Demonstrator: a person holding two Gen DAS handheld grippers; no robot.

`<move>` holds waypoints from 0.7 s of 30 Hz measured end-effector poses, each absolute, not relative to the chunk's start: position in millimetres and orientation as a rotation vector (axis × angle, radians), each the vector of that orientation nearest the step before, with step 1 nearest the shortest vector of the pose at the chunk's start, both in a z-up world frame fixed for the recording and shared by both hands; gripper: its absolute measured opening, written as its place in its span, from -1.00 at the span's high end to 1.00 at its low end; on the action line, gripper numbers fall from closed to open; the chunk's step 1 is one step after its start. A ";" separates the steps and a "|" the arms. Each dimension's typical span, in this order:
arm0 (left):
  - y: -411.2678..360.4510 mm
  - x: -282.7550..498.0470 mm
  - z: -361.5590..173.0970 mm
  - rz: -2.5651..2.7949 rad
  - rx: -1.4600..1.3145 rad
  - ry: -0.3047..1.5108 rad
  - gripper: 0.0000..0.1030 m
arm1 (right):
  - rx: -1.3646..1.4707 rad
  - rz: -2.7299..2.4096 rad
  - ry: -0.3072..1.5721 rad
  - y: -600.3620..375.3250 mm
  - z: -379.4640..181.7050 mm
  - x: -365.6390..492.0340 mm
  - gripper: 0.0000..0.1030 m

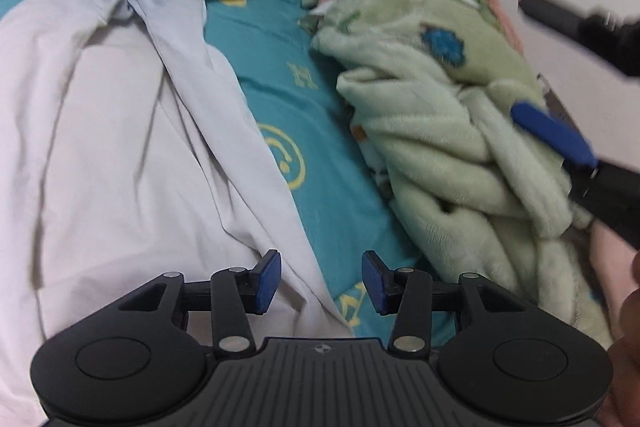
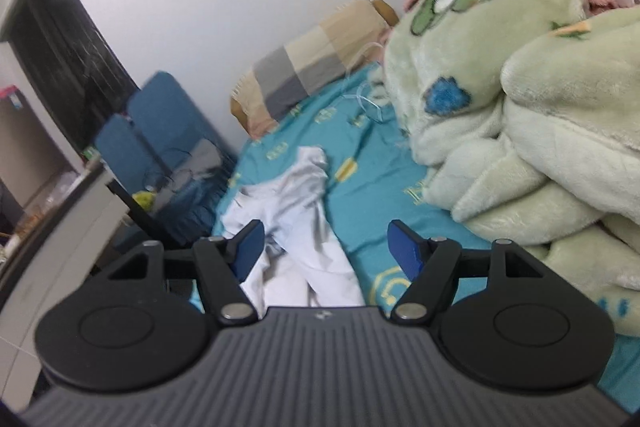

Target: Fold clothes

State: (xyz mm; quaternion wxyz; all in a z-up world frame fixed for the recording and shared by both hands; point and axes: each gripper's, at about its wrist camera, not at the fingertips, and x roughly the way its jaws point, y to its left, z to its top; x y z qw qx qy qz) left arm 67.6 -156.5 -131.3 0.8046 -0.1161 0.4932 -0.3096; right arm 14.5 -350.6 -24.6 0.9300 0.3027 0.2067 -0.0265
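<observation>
On bedsheet (image 1: pixel 276 67), white shirt (image 1: pixel 120 131) lies lengthwise w/ collar away; both grippers open.

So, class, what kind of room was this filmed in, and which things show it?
Most likely a bedroom. A teal patterned bedsheet covers a bed, with a checked pillow against the wall and a fluffy green blanket heaped beside a white garment.

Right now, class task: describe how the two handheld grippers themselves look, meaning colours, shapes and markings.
Both the left gripper and right gripper match: black linkage arms with silver pivot pins, two round black discs, a grey ribbed centre plate with a small emblem, and blue textured pads on the jaws. No cables or sleeves are visible.
</observation>
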 end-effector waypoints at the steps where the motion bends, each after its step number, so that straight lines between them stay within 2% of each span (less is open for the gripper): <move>1: -161.4 68.4 -136.1 -0.668 -0.234 1.071 0.11 | 0.618 -0.054 0.422 -350.8 -25.7 17.2 -0.38; 4: -173.8 75.1 -149.1 -0.653 -0.189 1.105 0.12 | 0.638 -0.058 0.468 -351.9 -32.4 28.2 -0.38; 5: -176.3 77.4 -153.4 -0.639 -0.173 1.114 0.18 | 0.646 -0.054 0.478 -352.6 -34.5 31.1 -0.38; 8: -180.9 85.1 -167.7 -0.592 -0.134 1.145 0.56 | 0.668 -0.053 0.486 -356.0 -38.9 33.9 -0.38; 10: -178.5 88.0 -170.1 -0.592 -0.138 1.137 0.70 | 0.689 -0.056 0.484 -359.4 -41.2 34.0 -0.38; 12: -174.0 90.5 -168.1 -0.591 -0.142 1.142 0.92 | 0.707 -0.059 0.482 -362.6 -43.0 34.0 -0.38; 21: -83.6 100.5 -116.1 -0.637 -0.356 1.163 0.94 | 0.716 -0.060 0.506 -362.8 -45.4 38.0 -0.38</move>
